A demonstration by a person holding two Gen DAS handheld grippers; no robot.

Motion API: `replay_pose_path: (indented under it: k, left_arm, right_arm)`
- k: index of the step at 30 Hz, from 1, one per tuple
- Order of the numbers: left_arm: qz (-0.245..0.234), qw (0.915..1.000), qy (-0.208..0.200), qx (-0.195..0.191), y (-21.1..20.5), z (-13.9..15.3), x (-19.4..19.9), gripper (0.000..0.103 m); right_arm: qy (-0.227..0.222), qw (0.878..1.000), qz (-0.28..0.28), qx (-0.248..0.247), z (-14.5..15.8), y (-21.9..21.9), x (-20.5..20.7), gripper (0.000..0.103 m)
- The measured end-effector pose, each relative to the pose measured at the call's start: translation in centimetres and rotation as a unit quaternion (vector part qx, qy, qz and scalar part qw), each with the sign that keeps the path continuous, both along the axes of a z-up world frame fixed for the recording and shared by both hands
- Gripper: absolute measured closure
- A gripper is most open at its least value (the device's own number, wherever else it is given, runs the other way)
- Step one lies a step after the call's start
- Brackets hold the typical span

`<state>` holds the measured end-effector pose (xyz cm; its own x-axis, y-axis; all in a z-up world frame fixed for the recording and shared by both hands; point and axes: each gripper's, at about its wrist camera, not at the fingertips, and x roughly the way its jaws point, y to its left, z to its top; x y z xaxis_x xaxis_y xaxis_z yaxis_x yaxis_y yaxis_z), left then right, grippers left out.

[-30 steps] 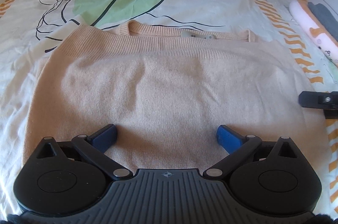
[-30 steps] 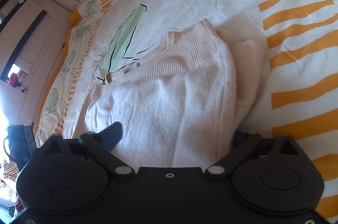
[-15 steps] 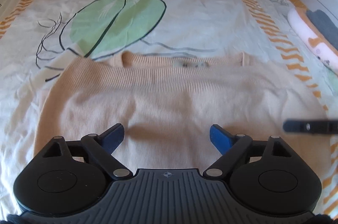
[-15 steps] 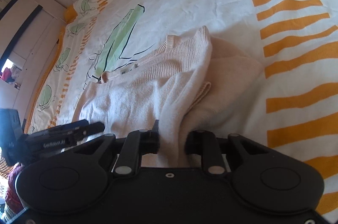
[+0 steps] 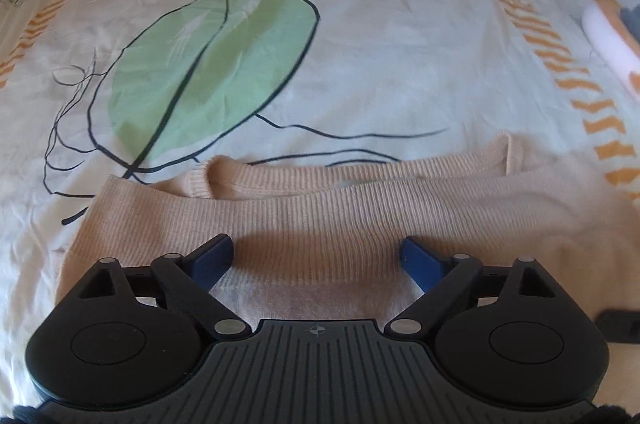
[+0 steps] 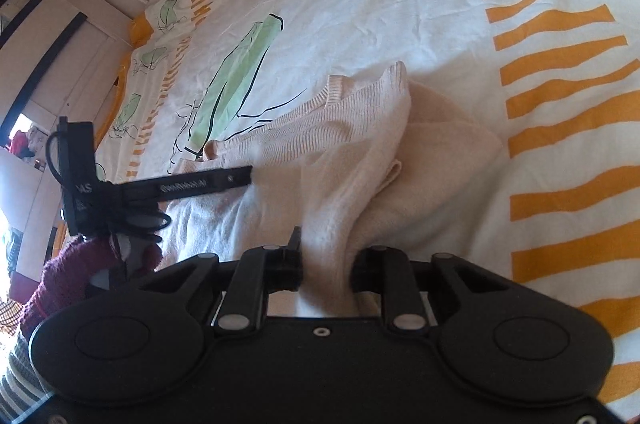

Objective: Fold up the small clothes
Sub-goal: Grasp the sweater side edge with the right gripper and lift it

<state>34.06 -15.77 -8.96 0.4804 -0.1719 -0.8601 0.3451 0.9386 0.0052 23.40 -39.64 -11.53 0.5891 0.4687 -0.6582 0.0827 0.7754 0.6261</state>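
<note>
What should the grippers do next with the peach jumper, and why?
Probably the left hand-held gripper should close on the peach knitted jumper. Its blue fingers stand wide apart over the fabric and hold nothing, while the right hand-held gripper is shut on a raised bunch at the jumper's side. With both gripping, the fold can be carried evenly.
</note>
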Motion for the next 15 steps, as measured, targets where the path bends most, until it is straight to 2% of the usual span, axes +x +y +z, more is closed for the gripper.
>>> replay_pose_path:
  k: [4, 10, 12, 15]
  left_arm:
    - [-0.008, 0.9999, -0.006, -0.012, 2.3, 2.1, -1.5, 0.012]
    - [-0.009, 0.9989, 0.017, -0.042, 7.8, 3.9, -4.4, 0.012]
    - [0.005, 0.9988, 0.008, -0.049, 9.7, 4.5, -4.4, 0.012]
    - [0.034, 0.9986, -0.02, -0.035, 12.2, 5.0, -3.9, 0.012]
  right_arm:
    - [0.0, 1.0, 0.0, 0.0, 0.1, 0.0, 0.0, 0.073]
    - [-0.007, 1.0, -0.001, -0.004, 0.3, 0.2, -0.3, 0.073]
    - [-0.016, 1.0, -0.003, -0.011, 0.7, 0.5, -0.5, 0.073]
    - [-0.026, 0.999, -0.005, -0.044, 1.4, 1.2, -0.7, 0.073]
